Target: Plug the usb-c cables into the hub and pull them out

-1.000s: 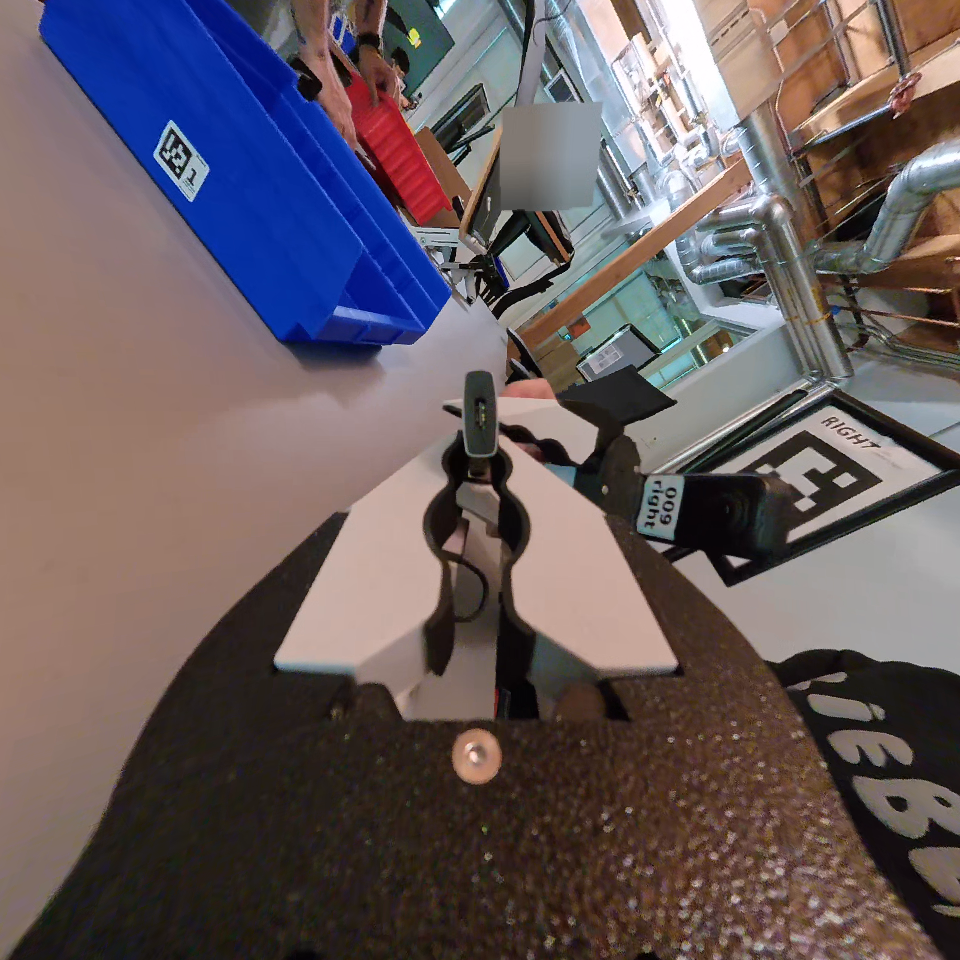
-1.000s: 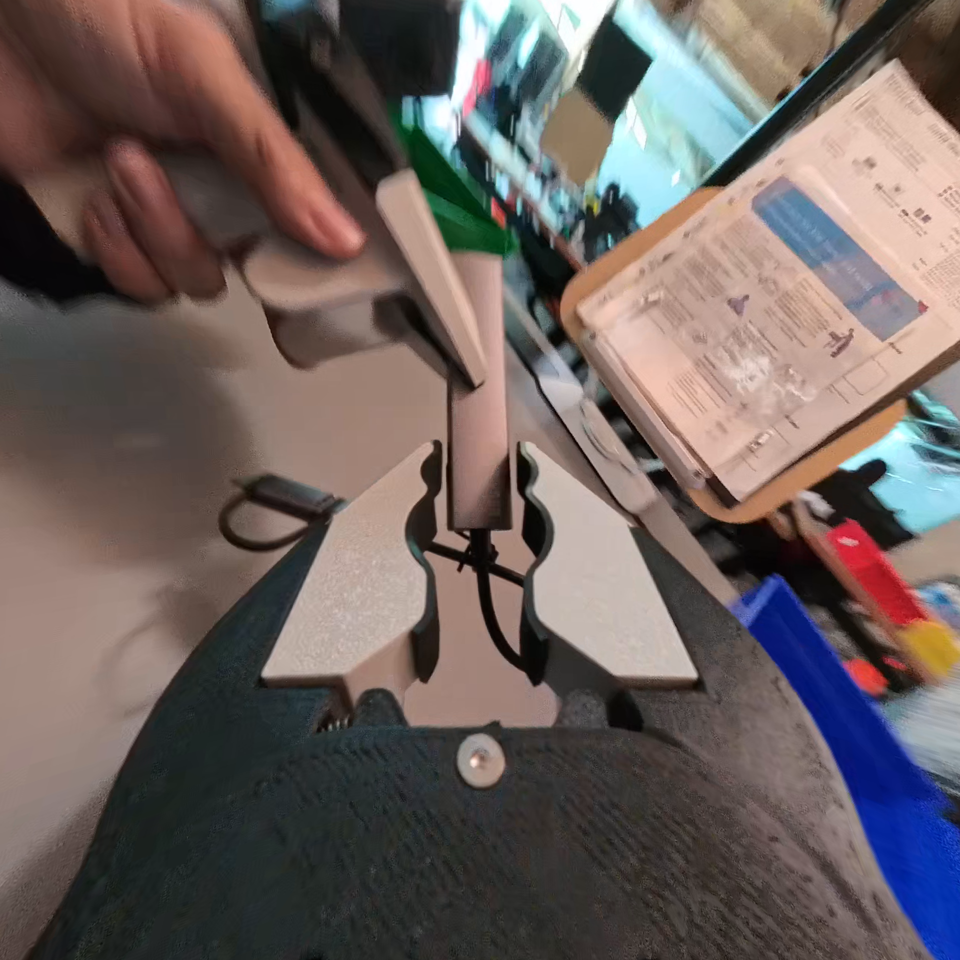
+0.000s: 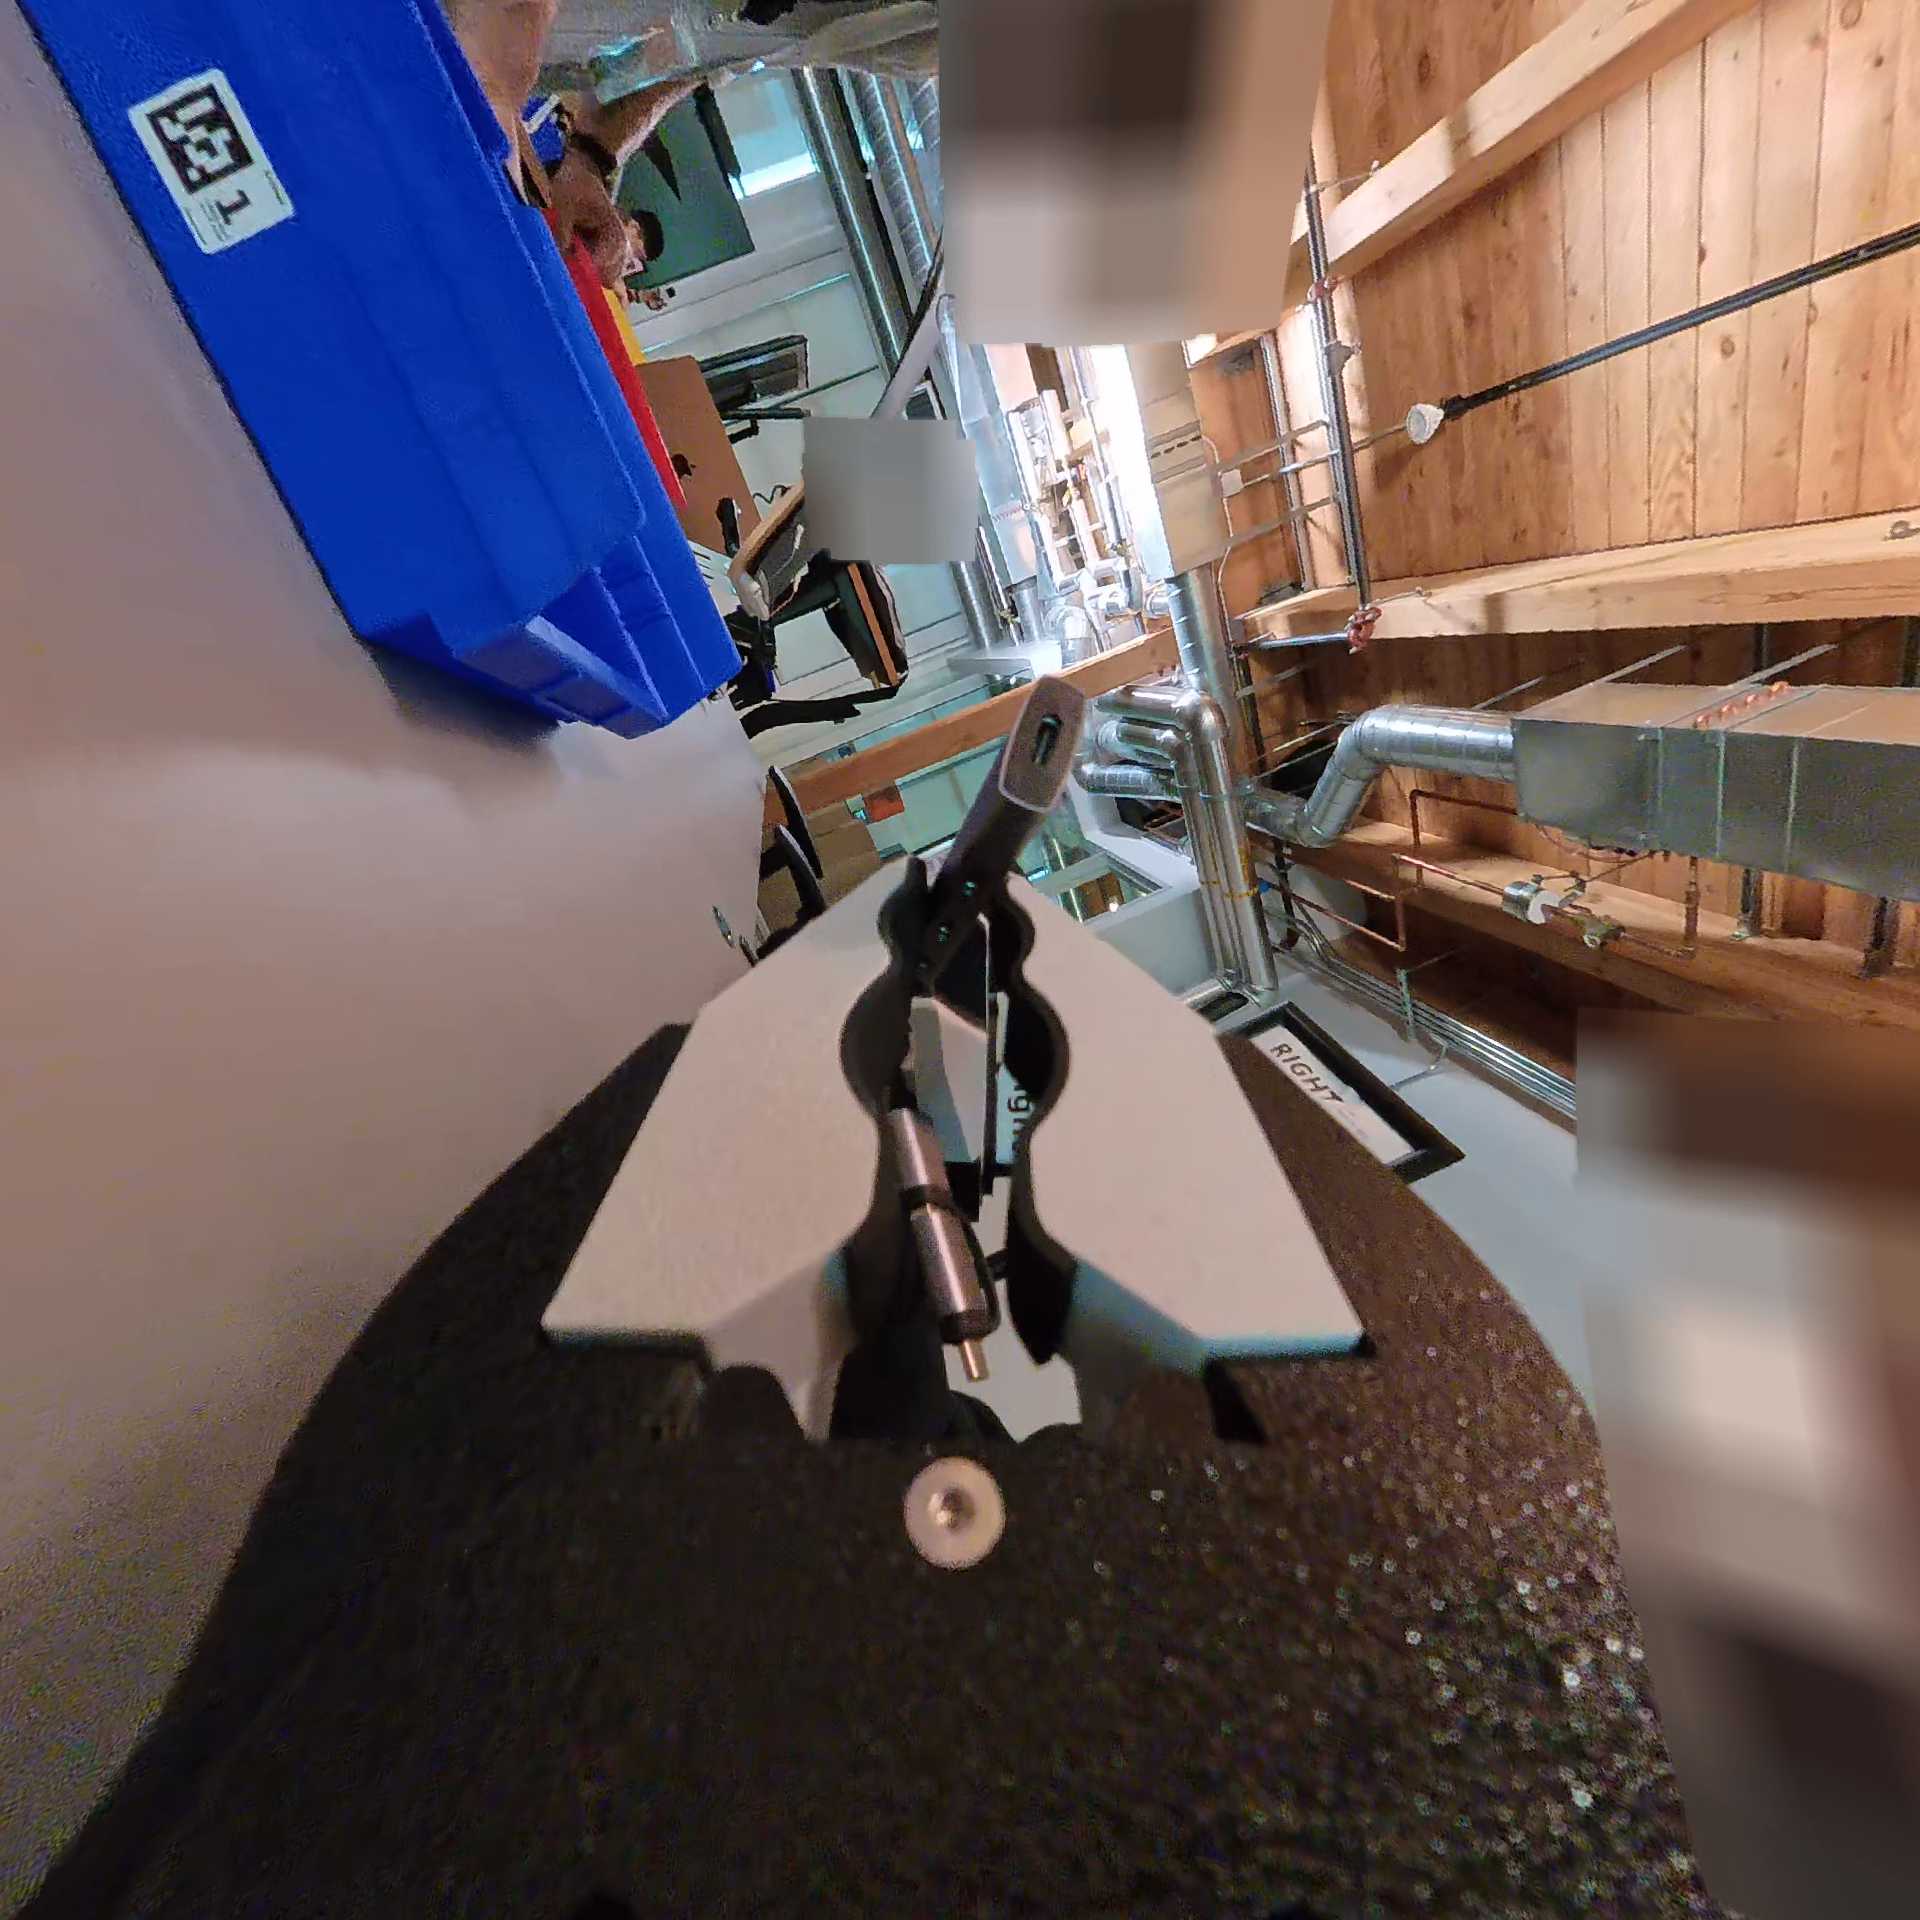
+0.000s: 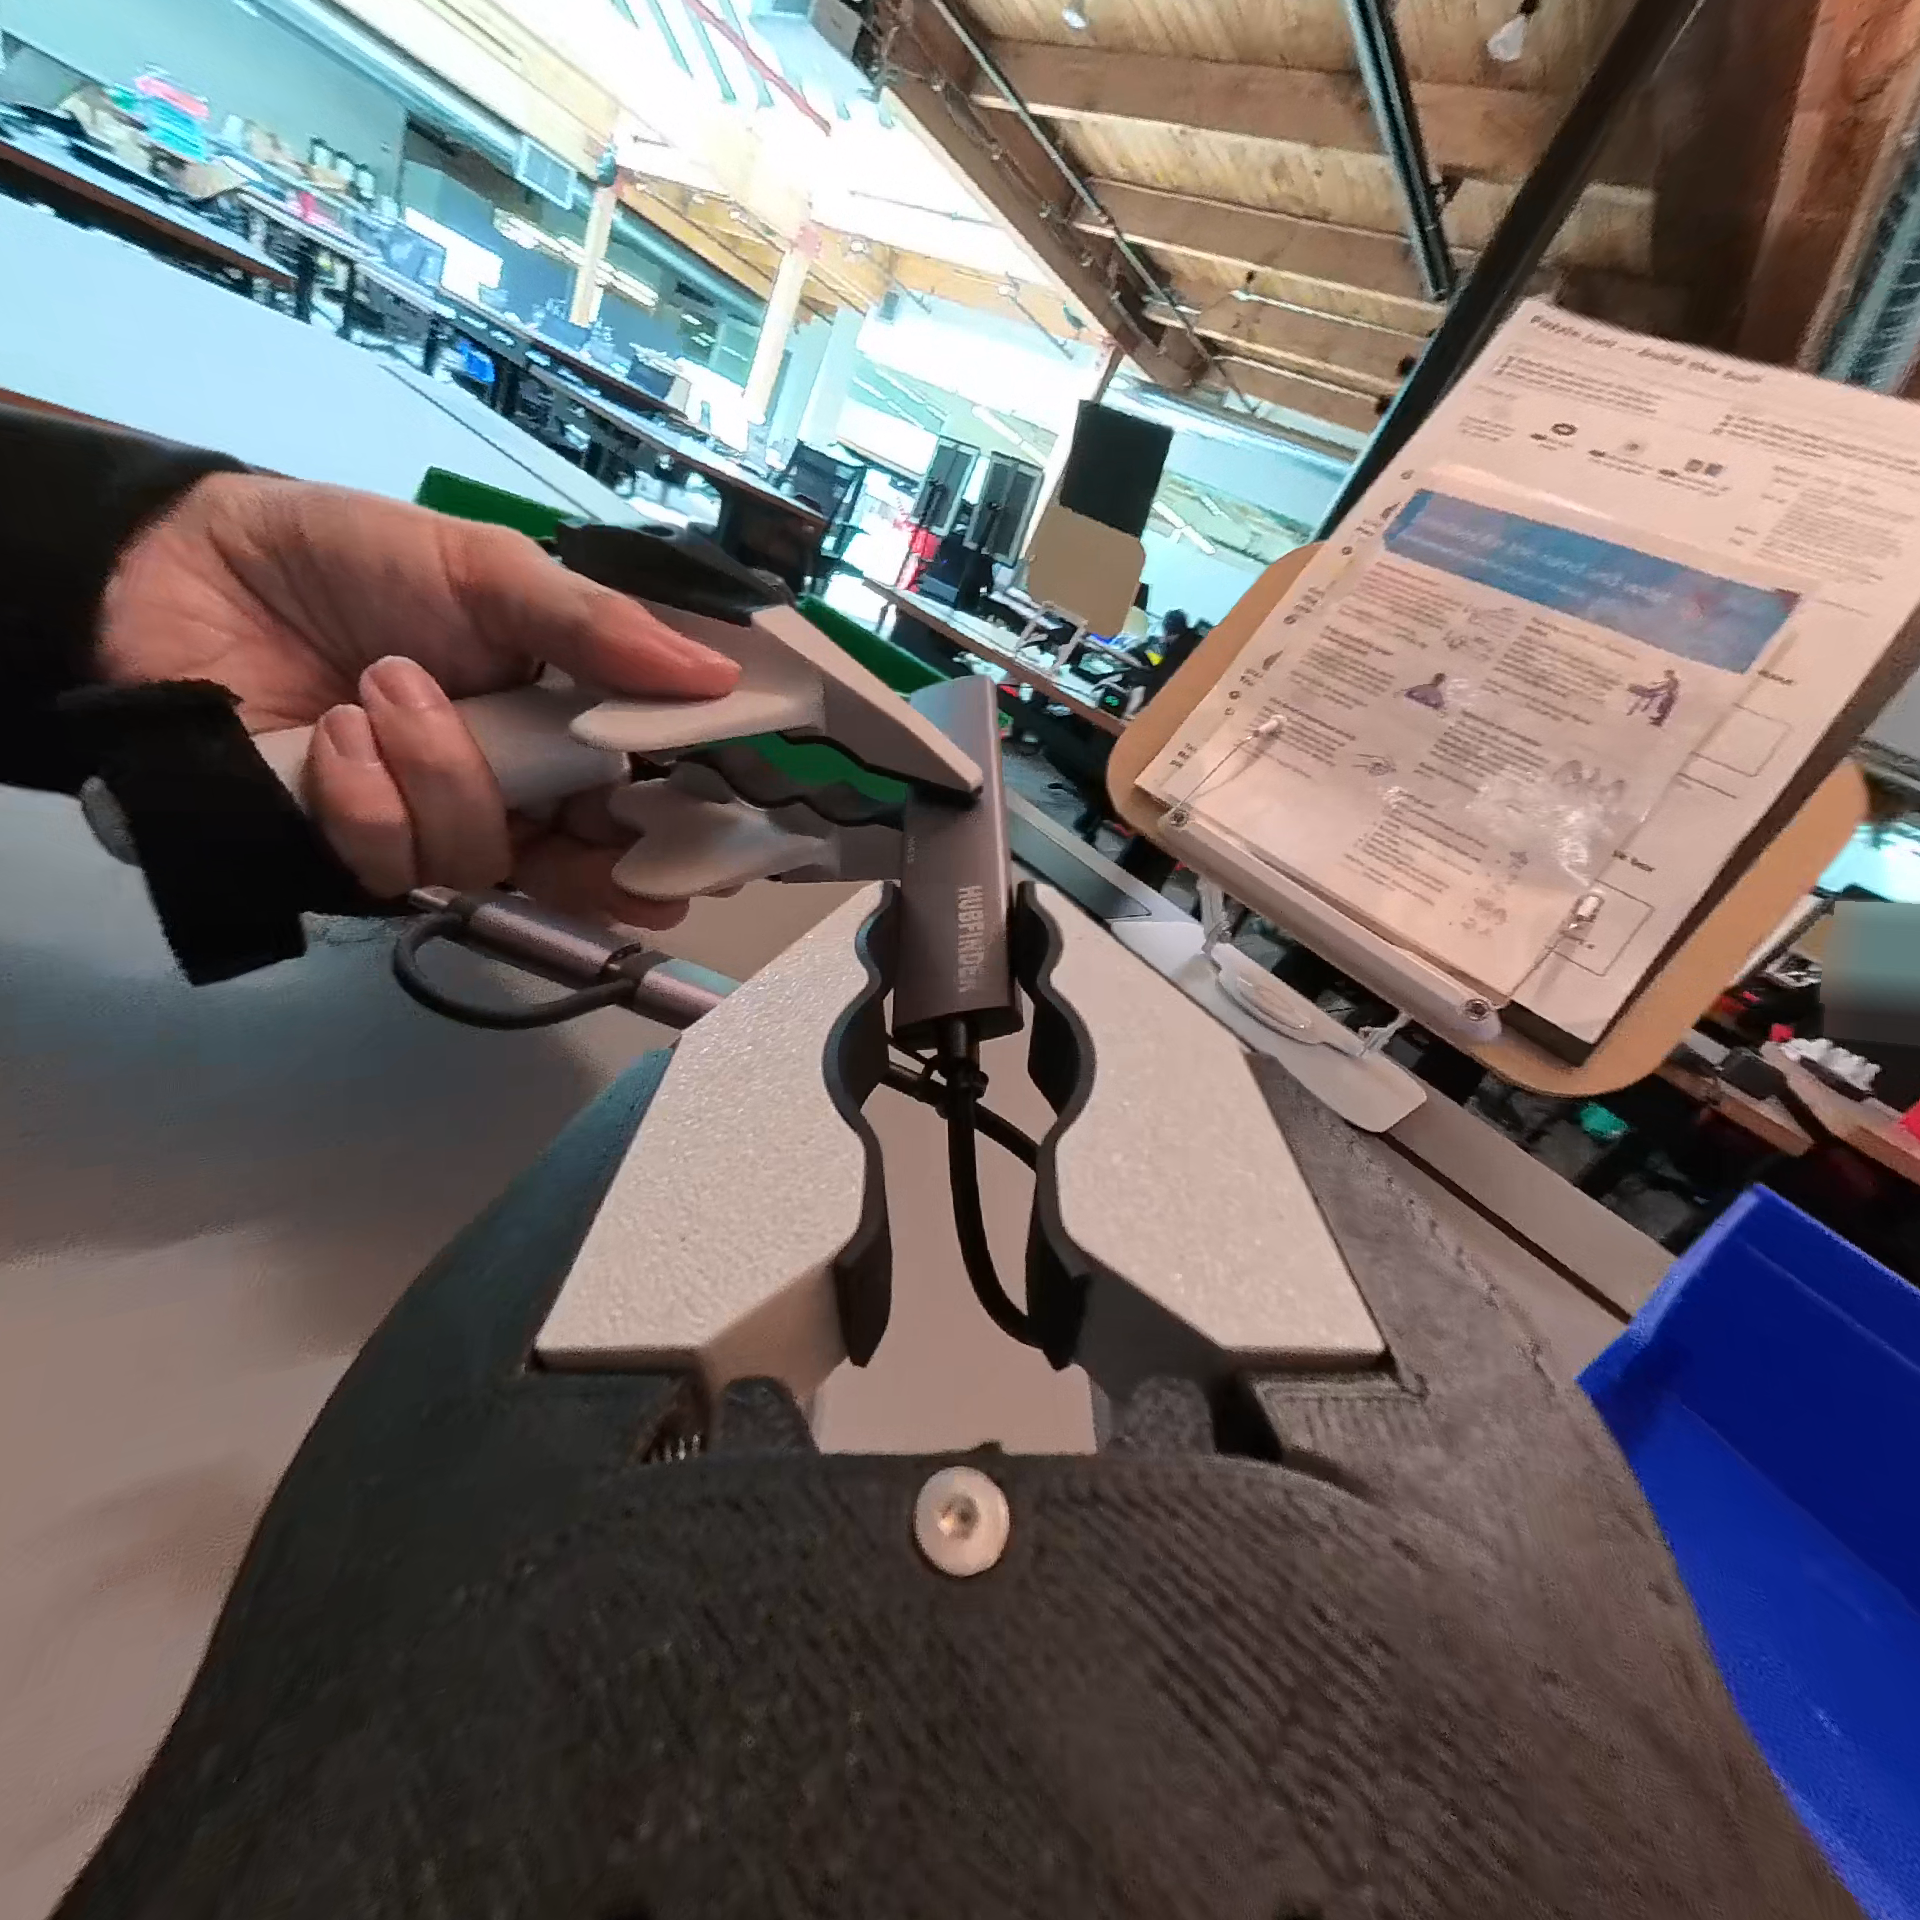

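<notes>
Swung within the last second from end-on to a rightward tilt, hub [image 3: 1023, 800] pinched in the closed left tool [image 3: 951, 909] with its empty end port bared for plugging. Lower end closely flanked by the right tool [image 4: 956, 909], clamped or not impossible to tell. Cable plug [image 3: 940, 1236] loose behind the left tips.

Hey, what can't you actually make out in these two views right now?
- Right wrist view: hub top end, hidden by left gripper.
- Right wrist view: whether right gripper actually presses the hub; gap too fine.
- Left wrist view: USB-C plug's cable, hidden behind that gripper.
</notes>
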